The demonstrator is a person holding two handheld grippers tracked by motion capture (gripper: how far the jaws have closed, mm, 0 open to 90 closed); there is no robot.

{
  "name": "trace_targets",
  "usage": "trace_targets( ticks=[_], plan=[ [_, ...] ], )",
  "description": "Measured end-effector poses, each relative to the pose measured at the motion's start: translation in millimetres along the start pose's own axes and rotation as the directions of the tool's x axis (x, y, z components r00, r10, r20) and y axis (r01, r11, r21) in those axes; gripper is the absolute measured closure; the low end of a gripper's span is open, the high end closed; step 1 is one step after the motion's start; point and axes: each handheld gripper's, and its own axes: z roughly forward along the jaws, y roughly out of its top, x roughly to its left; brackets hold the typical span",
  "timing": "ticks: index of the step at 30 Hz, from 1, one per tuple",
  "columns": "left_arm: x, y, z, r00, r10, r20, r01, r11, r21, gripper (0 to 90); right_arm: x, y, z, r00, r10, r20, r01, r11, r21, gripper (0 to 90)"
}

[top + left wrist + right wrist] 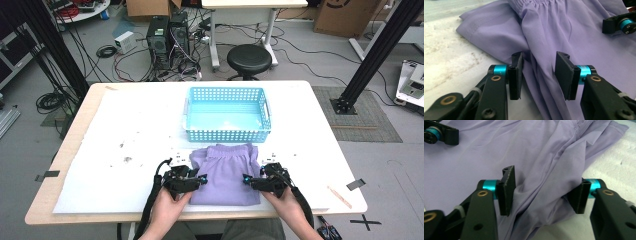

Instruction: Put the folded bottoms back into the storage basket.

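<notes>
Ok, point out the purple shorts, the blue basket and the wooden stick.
purple shorts (pixel 225 175): high view, middle of the fabric between the grippers.
blue basket (pixel 227 135): high view, near wall.
wooden stick (pixel 339 196): high view, mid-length, at the table's right front corner.

Holding left tongs (pixel 202 177) and right tongs (pixel 245 178) low, jaws parted, tips pointing inward toward each other.

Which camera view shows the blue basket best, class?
The high view: the whole blue basket sits empty on the table beyond the purple shorts, rim and walls visible. The left gripper view and right gripper view face the shorts close up instead.
</notes>
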Motion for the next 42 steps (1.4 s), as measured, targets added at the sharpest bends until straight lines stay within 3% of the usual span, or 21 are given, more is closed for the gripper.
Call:
trace_targets(
  ticks=[7,12,16,21,28,33,42],
  plan=[
    [0.6,1.2,0.0,0.9997,0.024,0.001,-0.024,0.9997,0.009,65.0,3.2,0.4,1.6,0.9989,-0.045,0.013,0.045,0.999,-0.001,54.5],
    [-1.2,-2.1,-9.7,0.9945,0.071,-0.077,-0.069,0.9971,0.031,49.0,1.0,-0.4,0.8,0.9986,-0.053,-0.001,0.053,0.999,-0.005,54.4],
    [-0.3,-2.5,-7.9,0.9976,0.035,-0.06,-0.034,0.9992,0.018,50.9,1.7,-0.3,0.9,0.9986,-0.052,0.002,0.052,0.999,-0.001,54.4],
    [0.9,0.6,-0.6,0.9998,-0.007,-0.017,0.007,1.0,0.006,63.3,2.7,0.3,1.9,0.9984,-0.057,0.003,0.057,0.998,-0.004,55.1],
    [3.5,5.8,7.6,0.9993,-0.029,0.025,0.028,0.9995,0.013,77.6,3.6,3.0,5.1,0.9971,-0.075,-0.005,0.075,0.997,-0.005,70.2],
    [6.0,7.7,10.3,0.9969,-0.027,0.074,0.026,0.9996,0.013,82.7,0.0,3.3,4.2,0.9974,-0.068,-0.026,0.068,0.998,-0.007,82.1],
    [2.7,12.5,3.7,0.9922,0.034,0.12,-0.028,0.9982,-0.053,83.8,-0.4,2.6,-5.4,0.9958,-0.087,-0.027,0.085,0.995,-0.047,84.9]
  ],
)
